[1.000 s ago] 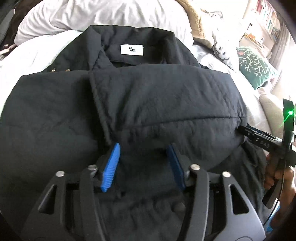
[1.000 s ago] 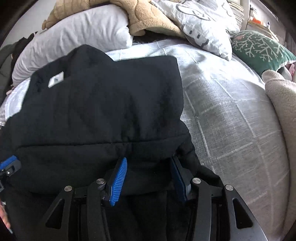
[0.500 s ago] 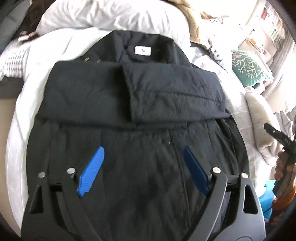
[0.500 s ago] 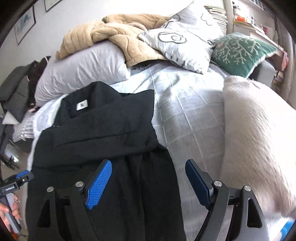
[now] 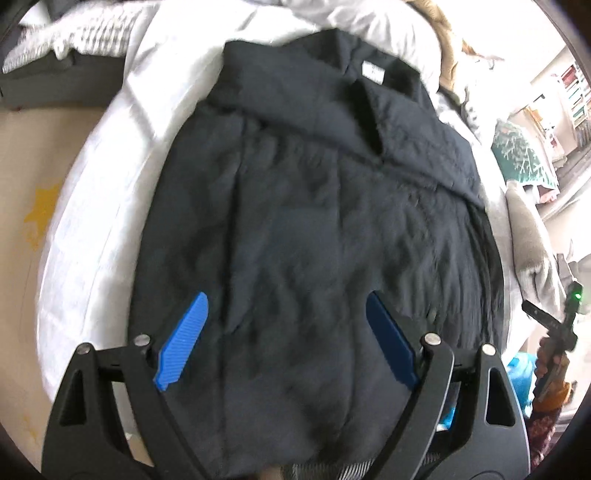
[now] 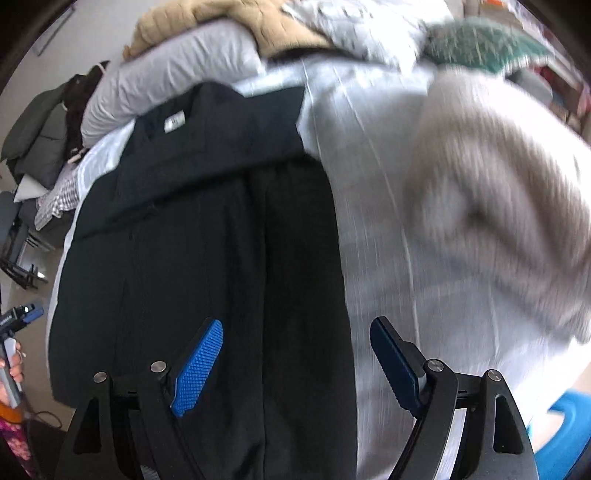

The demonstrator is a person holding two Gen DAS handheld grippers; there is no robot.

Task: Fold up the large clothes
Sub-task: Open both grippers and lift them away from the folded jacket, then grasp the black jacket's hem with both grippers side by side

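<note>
In the left wrist view we see the left gripper (image 5: 286, 347) at the bottom of the frame, its 2 blue pads (image 5: 181, 341) spread wide apart and holding nothing. Between and beyond them lies the black coat (image 5: 314, 229), spread flat on the white bed sheet (image 5: 107, 206). Its long axis runs from the bottom centre of the frame toward the upper centre, tilted slightly right; the hem is nearest us and the collar, marked by a white neck label (image 5: 373, 72), points to the top of the frame. Across the chest, both sleeves are folded inward and form 1 dark band running from the upper centre to the right. At the right edge the right gripper (image 5: 554, 325) appears, held in a hand. Farther off, at the upper right, is a green patterned cushion (image 5: 521, 155).

In the right wrist view the right gripper (image 6: 295, 363) likewise has its pads parted and empty, hovering above the coat's right edge (image 6: 207, 236), where cloth meets the sheet (image 6: 373, 206). The coat fills the left half of the frame, collar toward the upper left. To the right lies a blurred grey fleece blanket (image 6: 491, 192); at the top are a white pillow (image 6: 177, 77) and a tan blanket (image 6: 236, 22).
</note>
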